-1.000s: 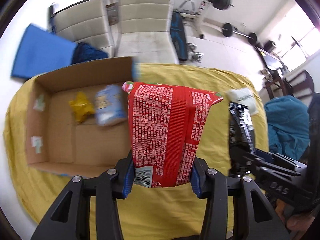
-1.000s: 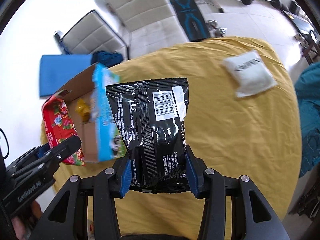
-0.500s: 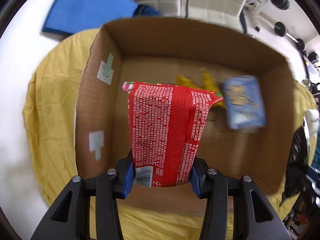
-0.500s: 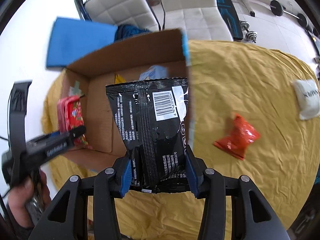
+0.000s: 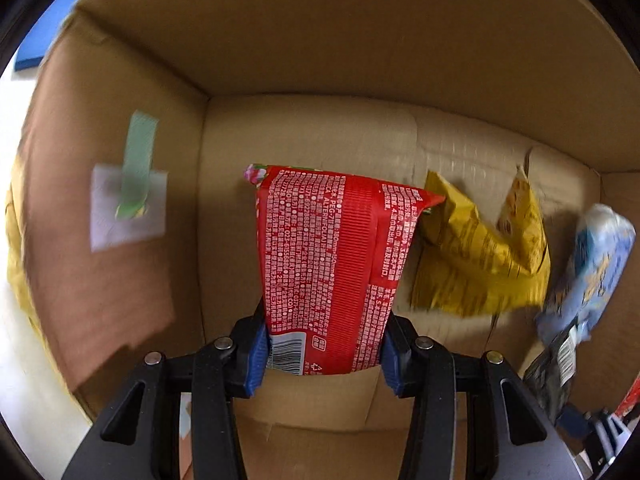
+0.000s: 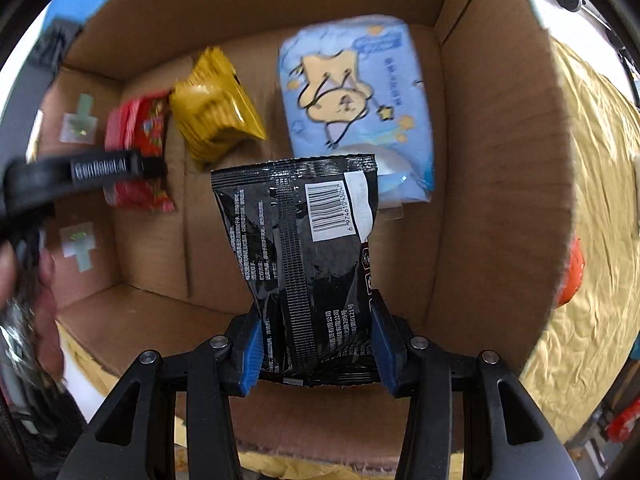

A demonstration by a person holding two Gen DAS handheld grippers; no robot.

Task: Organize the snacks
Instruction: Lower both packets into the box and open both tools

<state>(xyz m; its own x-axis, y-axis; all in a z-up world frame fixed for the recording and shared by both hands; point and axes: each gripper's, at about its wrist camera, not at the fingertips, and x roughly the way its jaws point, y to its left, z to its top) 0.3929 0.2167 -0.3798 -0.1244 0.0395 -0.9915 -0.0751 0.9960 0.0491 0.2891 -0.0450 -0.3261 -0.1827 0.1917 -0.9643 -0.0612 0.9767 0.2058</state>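
My left gripper (image 5: 322,354) is shut on a red snack packet (image 5: 332,264), hanging low inside the open cardboard box (image 5: 312,132) near its left wall. My right gripper (image 6: 316,354) is shut on a black snack packet (image 6: 304,248) above the box's middle. On the box floor lie a yellow packet (image 5: 480,252) and a pale blue packet (image 6: 356,104). In the right wrist view the left gripper (image 6: 100,170) holds the red packet (image 6: 138,148) at the box's left end, with a hand (image 6: 28,280) behind it. The black packet (image 5: 554,372) shows at the left wrist view's lower right.
The box sits on a table under a yellow cloth (image 6: 592,184). An orange-red packet (image 6: 572,276) lies on the cloth just outside the box's right wall. Taped labels (image 5: 128,204) mark the box's left wall. A blue mat (image 5: 52,36) lies beyond the box.
Both grippers, each still gripping its packet, moved from beside the box to over it and sank into it. The box interior now fills both views.
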